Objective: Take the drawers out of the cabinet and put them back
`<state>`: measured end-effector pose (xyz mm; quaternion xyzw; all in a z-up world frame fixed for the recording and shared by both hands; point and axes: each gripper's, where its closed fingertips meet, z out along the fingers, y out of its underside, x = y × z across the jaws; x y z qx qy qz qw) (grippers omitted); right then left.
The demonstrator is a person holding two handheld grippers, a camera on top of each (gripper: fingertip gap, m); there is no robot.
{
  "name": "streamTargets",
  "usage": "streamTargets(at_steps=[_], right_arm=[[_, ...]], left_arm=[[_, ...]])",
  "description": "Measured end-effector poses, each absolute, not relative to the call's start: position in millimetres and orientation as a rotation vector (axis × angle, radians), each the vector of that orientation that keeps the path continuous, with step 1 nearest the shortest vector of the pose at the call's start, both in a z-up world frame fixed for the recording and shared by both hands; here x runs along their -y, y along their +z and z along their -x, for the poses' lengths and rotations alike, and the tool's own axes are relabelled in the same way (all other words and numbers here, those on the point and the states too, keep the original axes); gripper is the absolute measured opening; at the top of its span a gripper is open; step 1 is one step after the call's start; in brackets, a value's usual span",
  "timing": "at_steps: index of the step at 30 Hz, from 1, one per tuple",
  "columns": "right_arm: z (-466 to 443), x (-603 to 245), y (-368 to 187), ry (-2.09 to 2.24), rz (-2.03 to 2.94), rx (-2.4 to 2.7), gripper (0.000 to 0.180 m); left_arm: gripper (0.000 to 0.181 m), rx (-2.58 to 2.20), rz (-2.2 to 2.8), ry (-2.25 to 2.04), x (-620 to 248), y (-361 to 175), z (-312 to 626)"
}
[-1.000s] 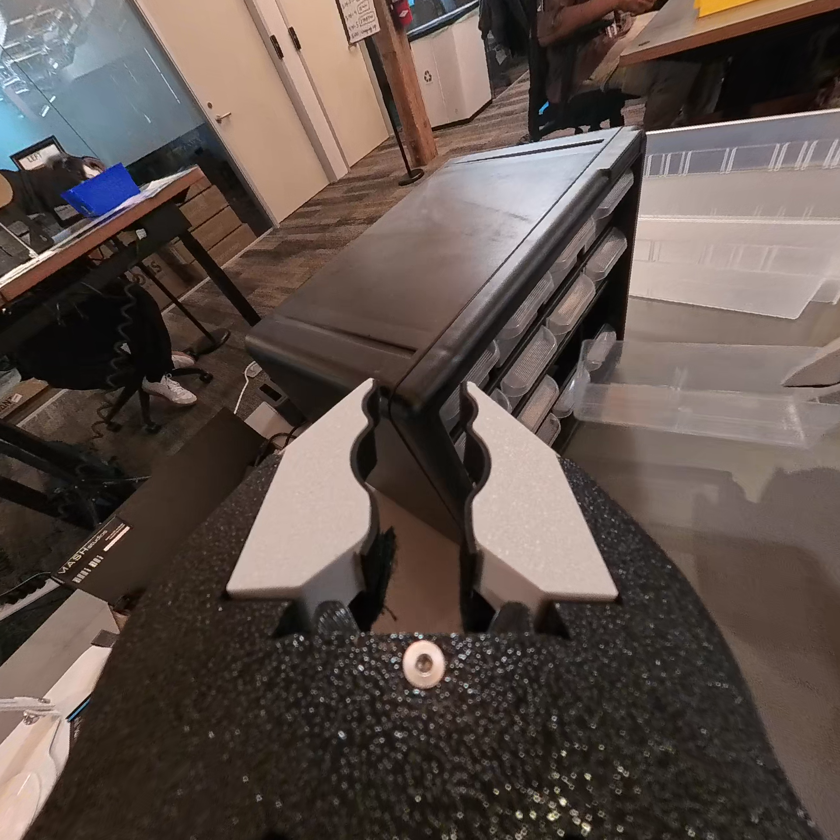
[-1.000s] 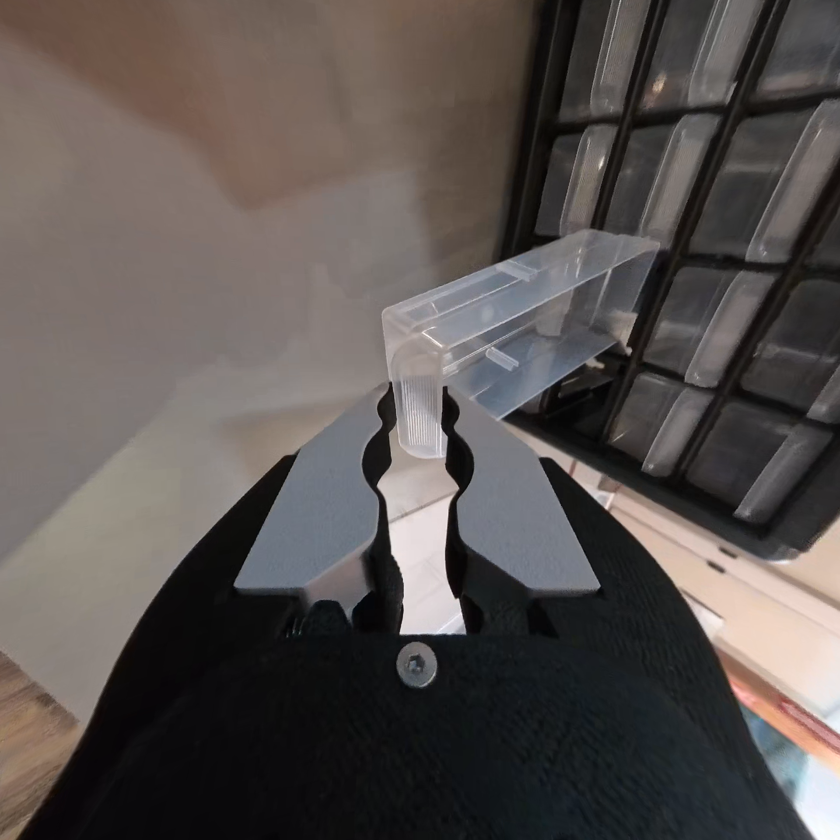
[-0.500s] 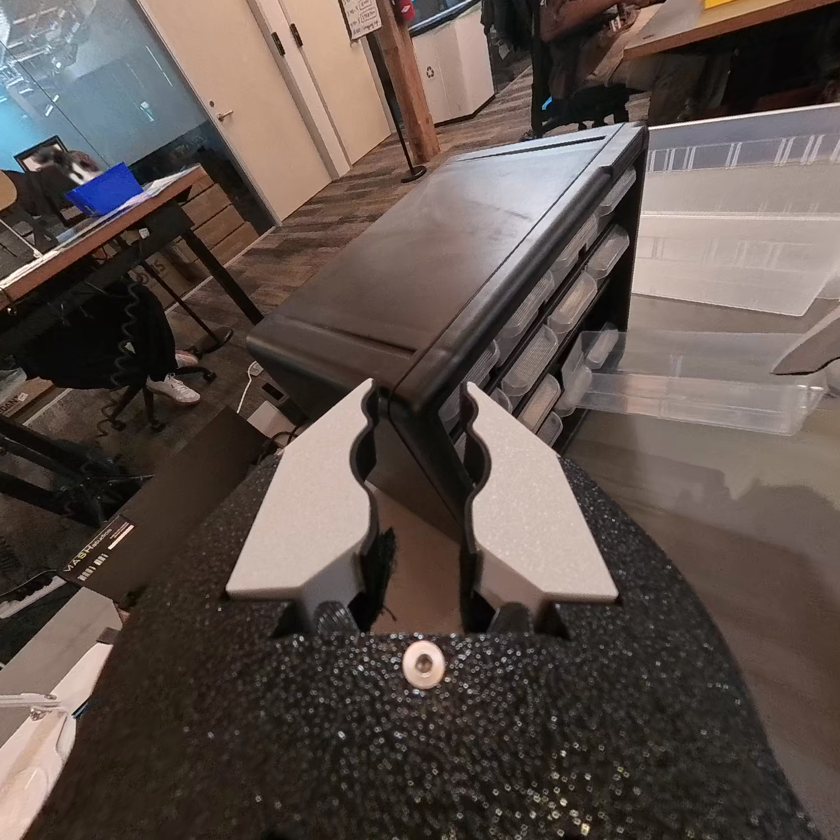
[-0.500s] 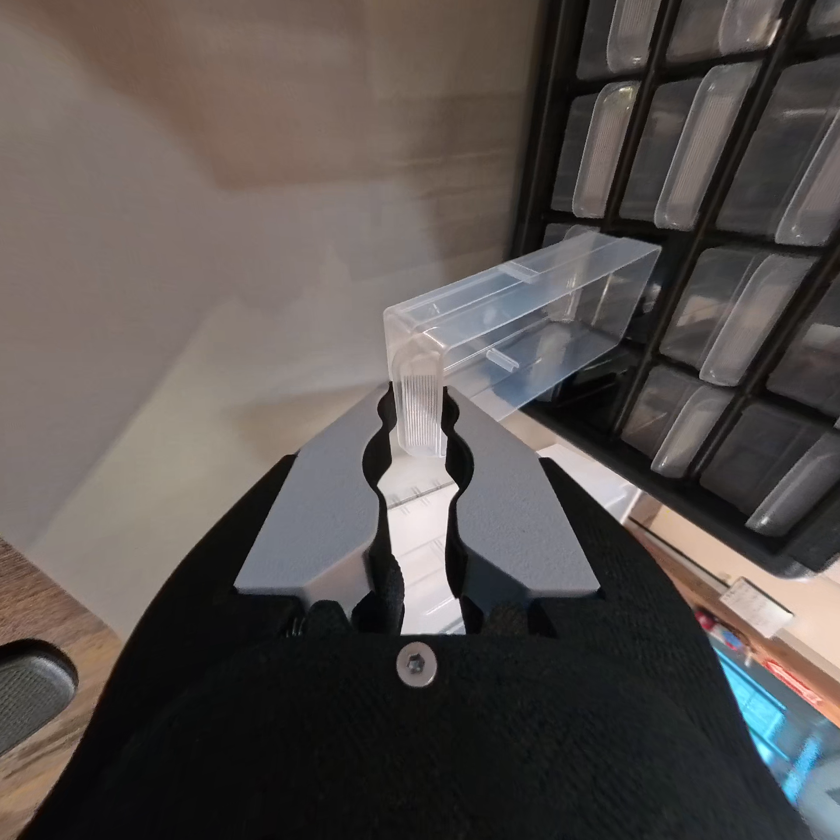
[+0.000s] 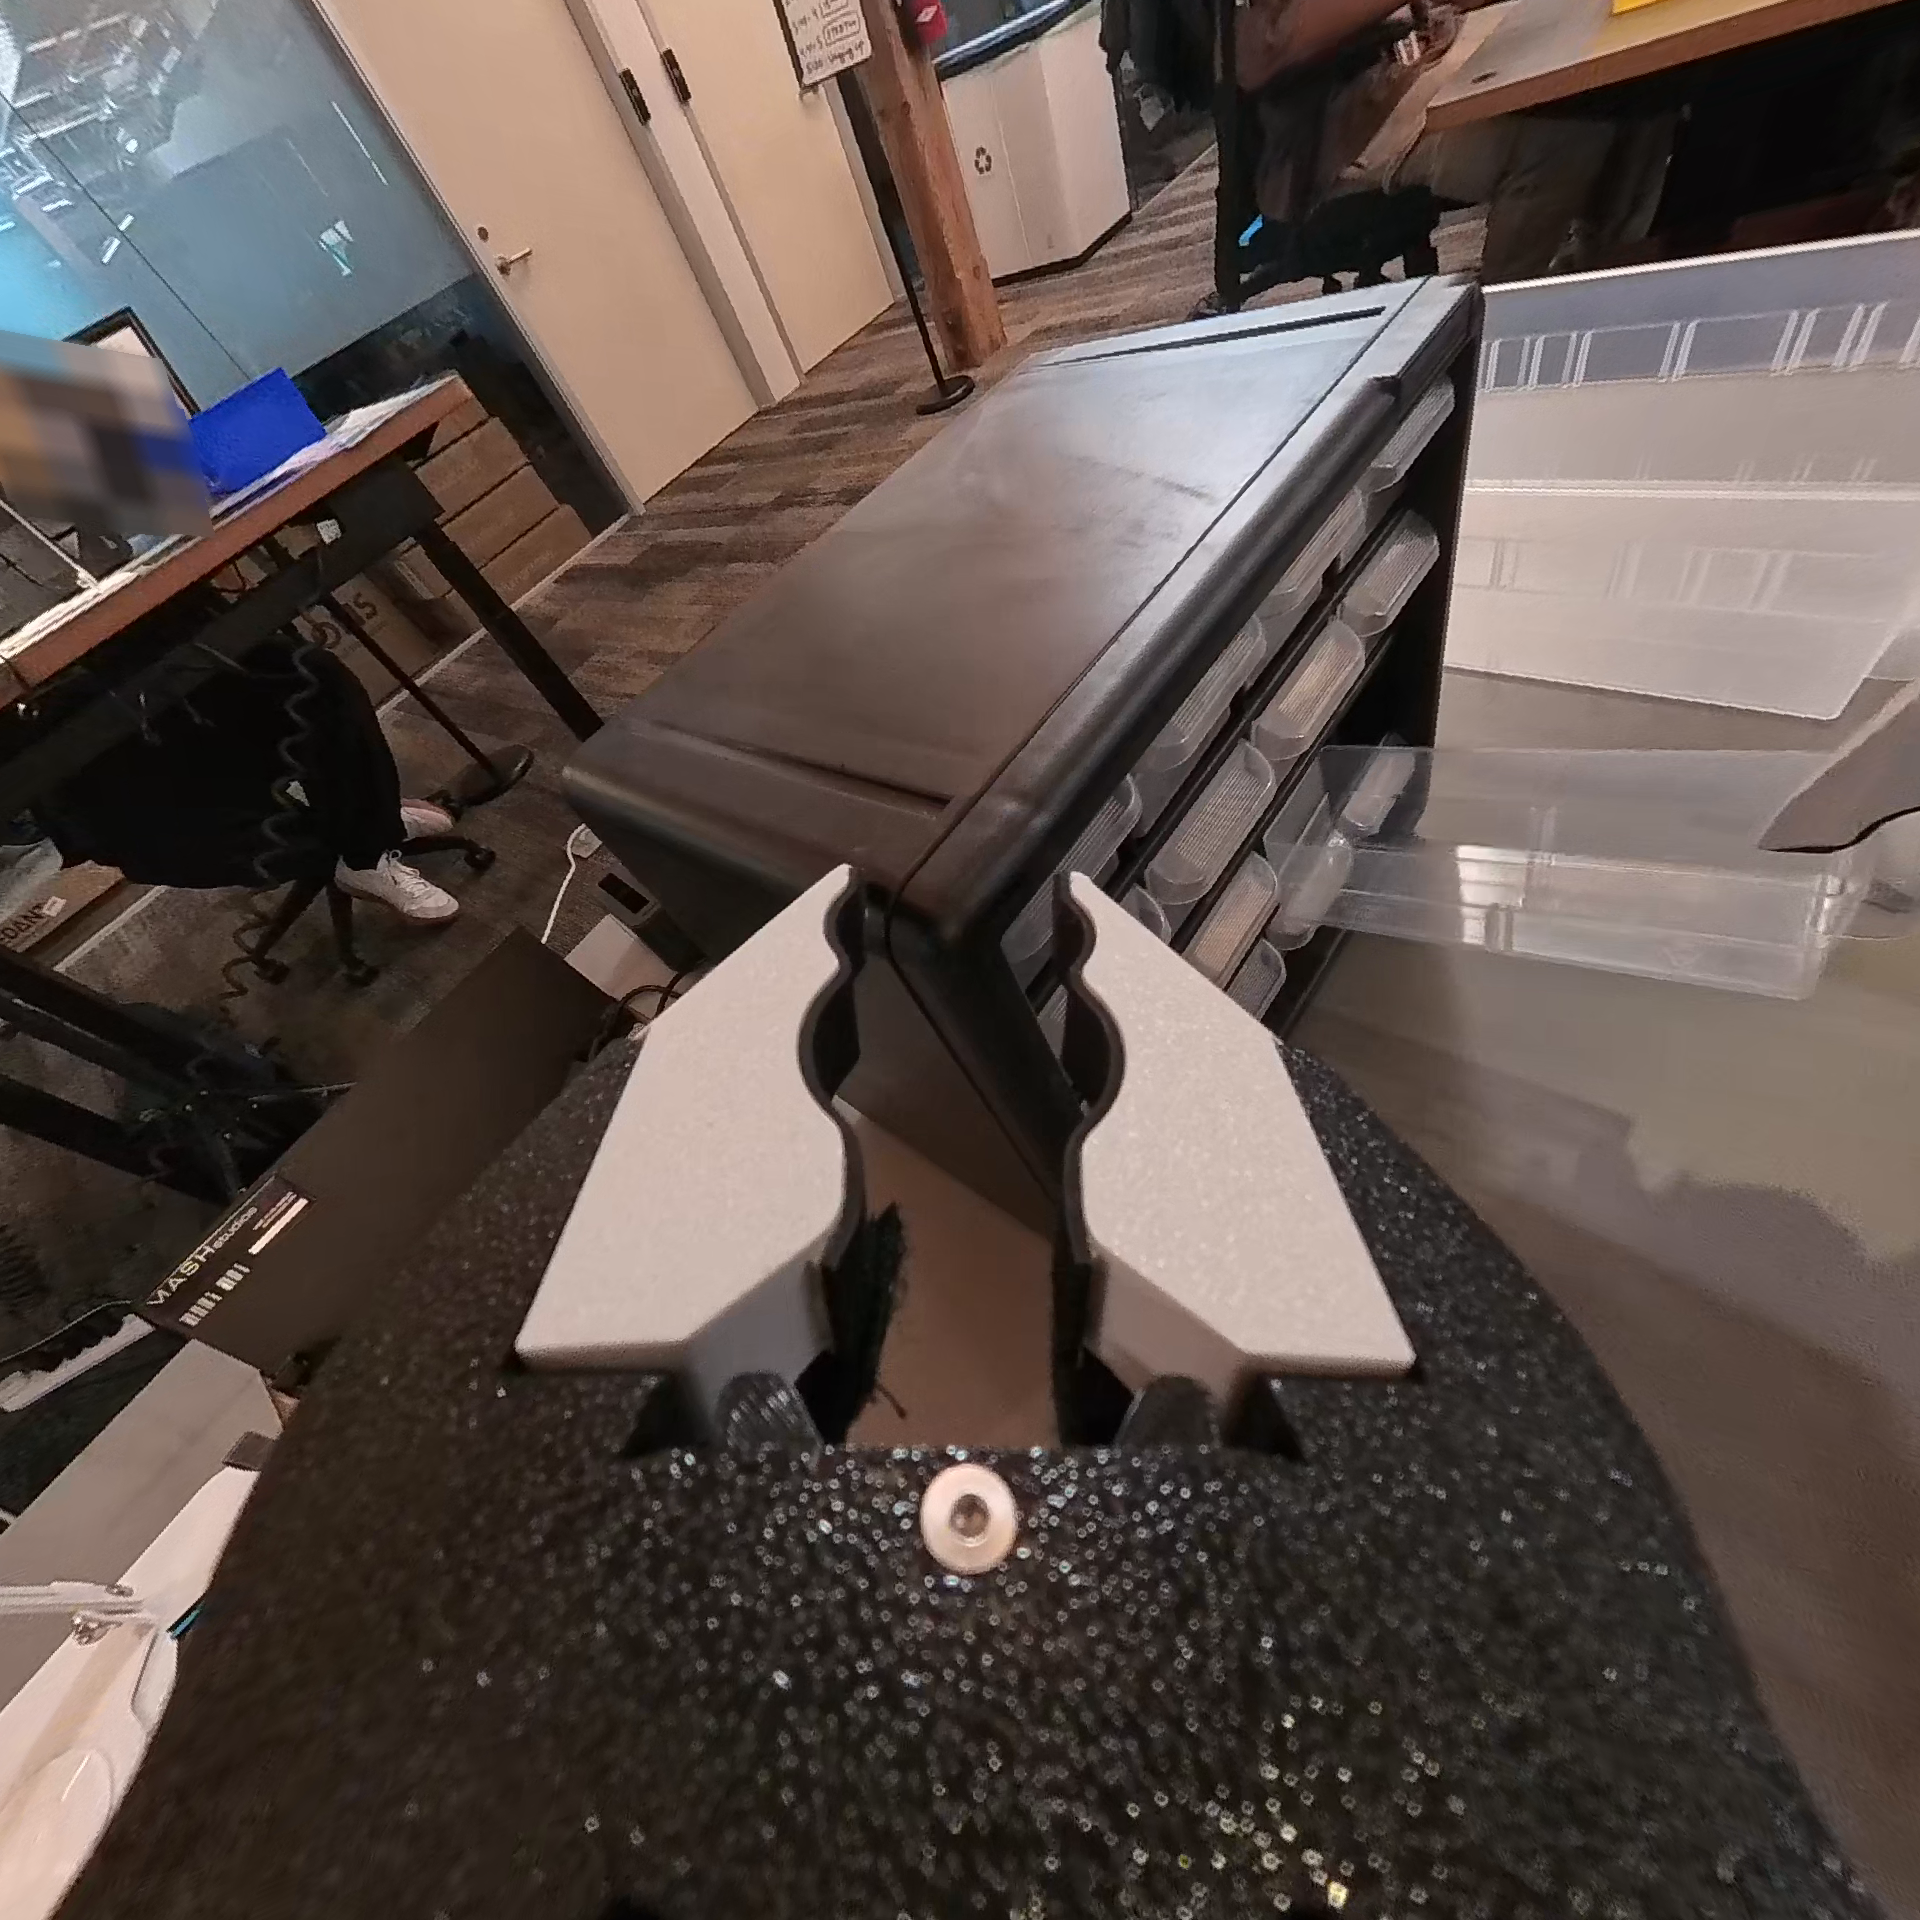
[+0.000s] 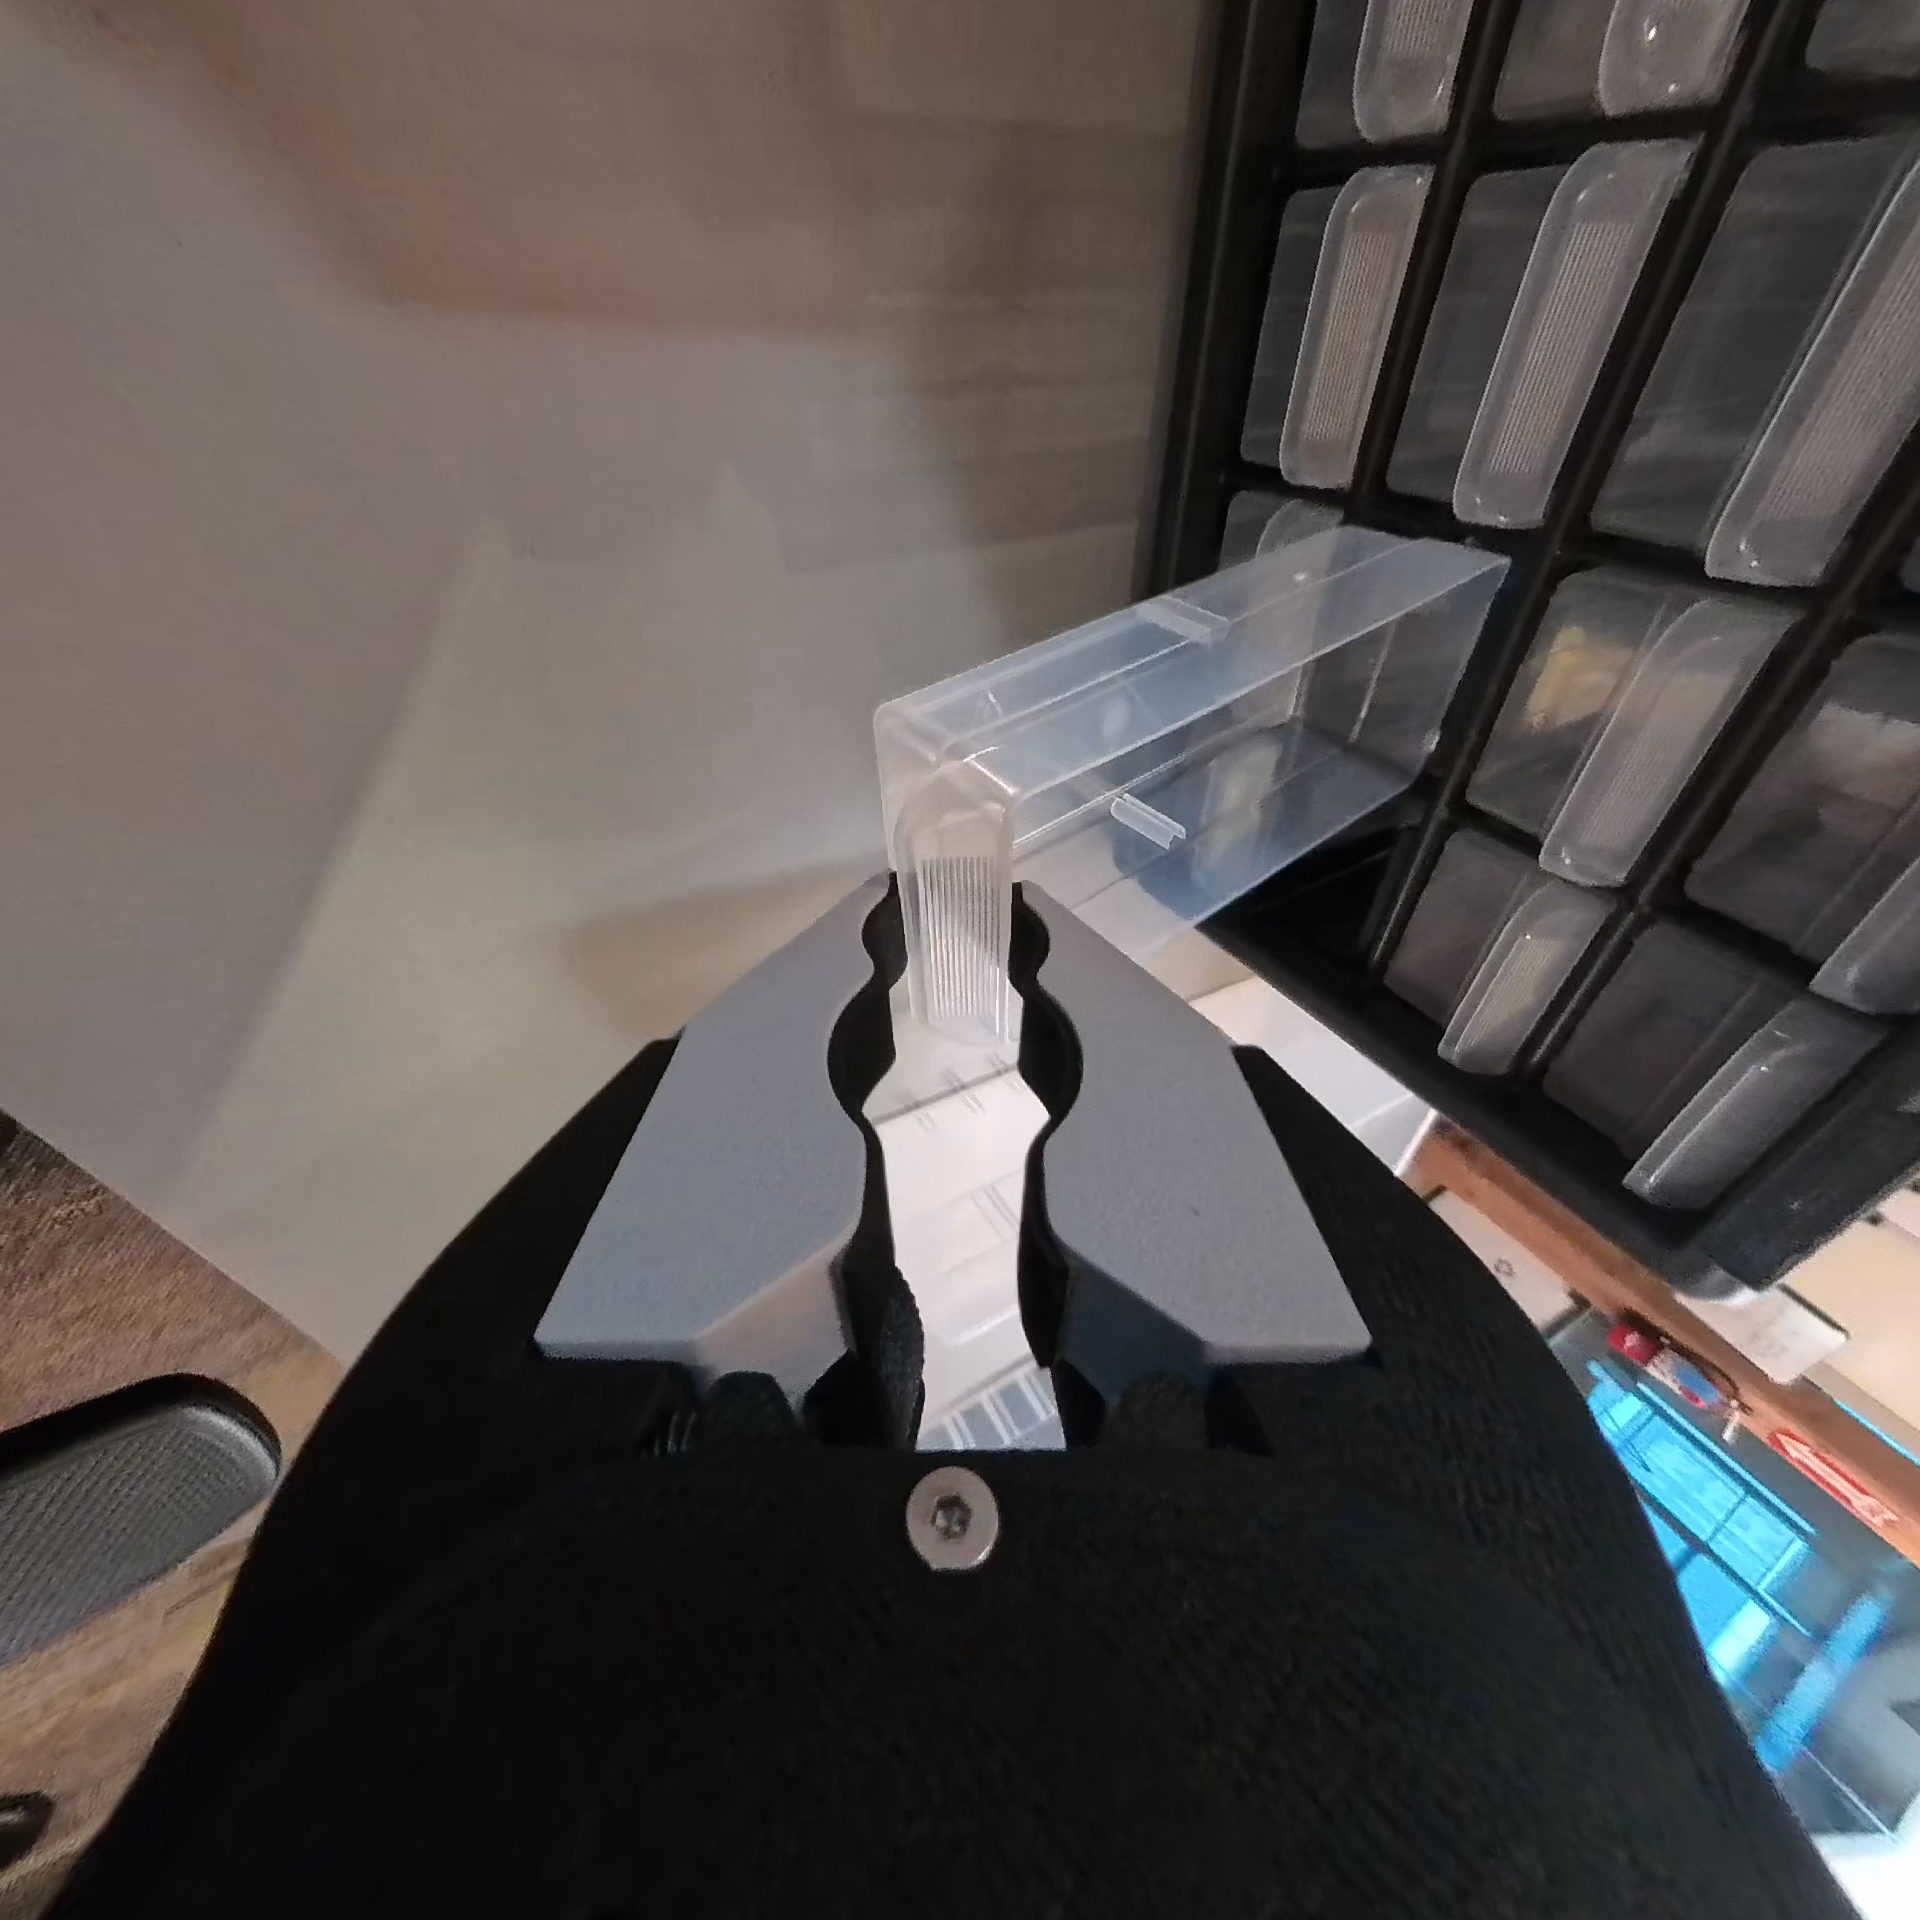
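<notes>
Fingers of the left gripper (image 5: 961, 914) are clamped on the near top corner of the cabinet (image 5: 1049, 623), one finger on its side wall and the other on the front edge, steadying it on the table (image 5: 1558, 1247).

To the right along the cabinet front, rows of clear drawers sit seated in their slots. One drawer (image 5: 1579, 883) stands out from a lower slot, its far end close to the opening; from this view I cannot tell whether it is clear of the slot. A dark fingertip of the other gripper shows at its outer end.

Right gripper (image 6: 956, 935): fingers pinched on the ribbed pull tab of that drawer (image 6: 1195, 748), which is held level and appears empty. Its rear end lies at or just in front of an open slot in the cabinet (image 6: 1766, 1195).

Judgement on progress: early or middle stage. One drawer is in hand, either just withdrawn or about to be reinserted; the frames alone do not settle which. All other visible drawers are seated, and none lies set aside in view.
</notes>
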<state>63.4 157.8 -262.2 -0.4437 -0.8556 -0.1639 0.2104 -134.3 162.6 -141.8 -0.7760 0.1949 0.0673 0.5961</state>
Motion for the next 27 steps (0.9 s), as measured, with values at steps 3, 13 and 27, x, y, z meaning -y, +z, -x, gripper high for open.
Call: streamTargets(at_steps=[3,13,27], right_arm=[[-62.7,-160.0,-260.3,-0.487,1.244,2.389,0.018],[-37.2,-186.3,-267.7,-0.546,1.164,2.334,0.018],[14.1,-222.1,-262.2,-0.431,0.884,1.899,0.049]], left_arm=[[0.033,-0.453,1.802,0.158,-162.5,-141.8,134.3],[0.034,-0.453,1.805,0.162,-162.4,-142.2,134.3],[0.034,-0.457,1.806,0.166,-161.8,-142.6,134.3]])
